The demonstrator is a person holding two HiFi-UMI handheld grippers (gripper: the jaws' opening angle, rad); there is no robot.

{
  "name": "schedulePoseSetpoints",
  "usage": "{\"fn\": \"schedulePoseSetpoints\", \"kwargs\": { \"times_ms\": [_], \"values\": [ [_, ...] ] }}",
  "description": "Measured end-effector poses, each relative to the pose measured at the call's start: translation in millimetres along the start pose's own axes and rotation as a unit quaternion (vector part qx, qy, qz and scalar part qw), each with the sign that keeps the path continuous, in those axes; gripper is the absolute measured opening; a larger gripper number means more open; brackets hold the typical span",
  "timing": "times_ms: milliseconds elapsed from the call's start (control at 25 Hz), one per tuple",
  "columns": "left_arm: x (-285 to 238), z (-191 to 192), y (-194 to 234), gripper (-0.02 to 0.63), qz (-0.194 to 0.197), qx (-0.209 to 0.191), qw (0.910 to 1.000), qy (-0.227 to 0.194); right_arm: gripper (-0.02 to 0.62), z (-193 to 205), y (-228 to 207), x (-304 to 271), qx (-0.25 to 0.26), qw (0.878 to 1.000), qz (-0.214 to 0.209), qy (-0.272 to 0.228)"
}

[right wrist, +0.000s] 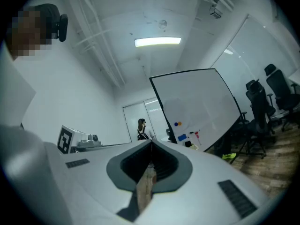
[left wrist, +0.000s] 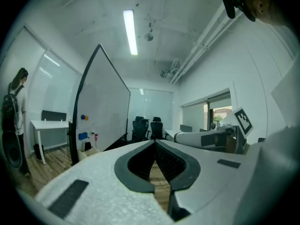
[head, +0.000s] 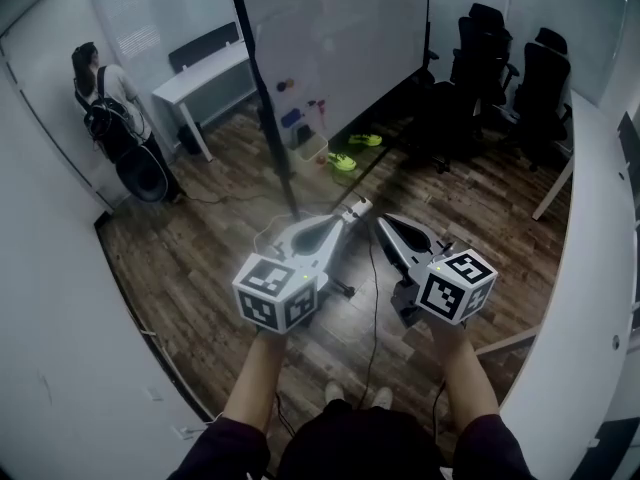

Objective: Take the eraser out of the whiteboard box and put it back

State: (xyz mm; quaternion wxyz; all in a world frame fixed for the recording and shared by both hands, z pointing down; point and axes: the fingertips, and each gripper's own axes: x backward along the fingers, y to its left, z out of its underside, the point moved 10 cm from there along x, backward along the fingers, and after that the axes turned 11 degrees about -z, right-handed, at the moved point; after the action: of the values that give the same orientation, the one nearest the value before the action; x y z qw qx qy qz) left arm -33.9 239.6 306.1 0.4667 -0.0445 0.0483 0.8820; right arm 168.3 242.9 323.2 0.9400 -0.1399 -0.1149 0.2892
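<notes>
floor (head: 190, 258): wood-look planks, dark brown, low sheen. whiteboard (head: 330, 38): smooth glossy white panel, matt black frame. left gripper (head: 361, 207) and right gripper (head: 384, 224) shells: matt white plastic, fine grainy texture. pads (left wrist: 169, 164): black, ribbed, rubbery look. chairs (head: 530, 78): black, cloth or mesh, can't tell which. desk (head: 205, 71): smooth white top. sleeves (head: 225, 453): dark cloth.

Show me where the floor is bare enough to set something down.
Bare floor lies between the white desk and the whiteboard stand, and between the chairs and the long table. Crowded: the whiteboard's foot, with box and green shoes.
</notes>
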Motion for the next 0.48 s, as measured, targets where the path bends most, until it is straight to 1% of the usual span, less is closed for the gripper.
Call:
{"fn": "schedulePoseSetpoints", "kwargs": {
  "times_ms": [280, 480],
  "values": [
    [9, 11, 28, 0.005, -0.004, -0.004, 1.0000, 0.004, 0.005, 12, 3, -22, -0.008, 1.000, 0.005, -0.008],
    [15, 20, 58, 0.005, 0.003, 0.006, 0.9999, 0.011, 0.005, 25, 7, -46, -0.016, 1.000, 0.017, -0.010]
  ]
}}
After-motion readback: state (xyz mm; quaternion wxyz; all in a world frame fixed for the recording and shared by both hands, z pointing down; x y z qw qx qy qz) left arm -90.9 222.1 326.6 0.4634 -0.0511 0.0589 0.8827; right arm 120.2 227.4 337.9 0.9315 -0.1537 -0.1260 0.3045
